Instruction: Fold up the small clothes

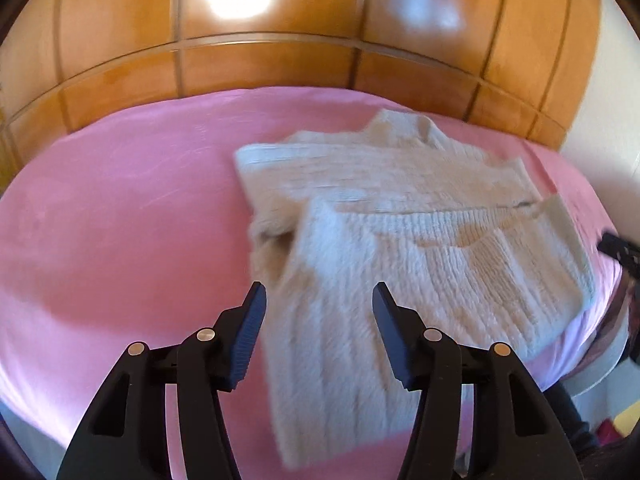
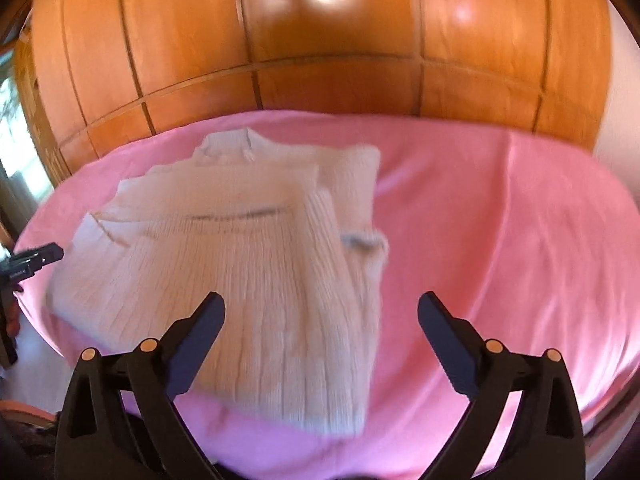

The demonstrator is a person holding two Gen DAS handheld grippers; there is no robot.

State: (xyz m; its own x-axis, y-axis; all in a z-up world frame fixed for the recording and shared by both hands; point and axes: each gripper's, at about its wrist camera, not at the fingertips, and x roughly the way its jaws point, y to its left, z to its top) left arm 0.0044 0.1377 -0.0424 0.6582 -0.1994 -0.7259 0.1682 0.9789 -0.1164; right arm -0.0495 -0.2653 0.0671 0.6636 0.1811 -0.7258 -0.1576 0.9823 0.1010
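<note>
A cream ribbed knit sweater (image 1: 400, 240) lies on the pink bedsheet (image 1: 120, 220), its sleeves folded across the body and its collar toward the wooden wardrobe. My left gripper (image 1: 319, 296) hovers open above the sweater's near hem, nothing between its fingers. In the right wrist view the same sweater (image 2: 248, 264) spreads left of centre on the sheet (image 2: 500, 220). My right gripper (image 2: 321, 304) stands wide open over the sweater's near right edge and holds nothing. The other gripper's tip shows at the frame edge in each view: right gripper (image 1: 618, 246), left gripper (image 2: 36, 258). Both views are motion-blurred.
A wooden panelled wardrobe (image 1: 280, 60) runs along the far side of the bed. The pink sheet stretches bare to the right of the sweater in the right wrist view. A white wall (image 1: 608, 100) rises at the far right. Floor and dark items show past the bed's near corner (image 1: 592, 400).
</note>
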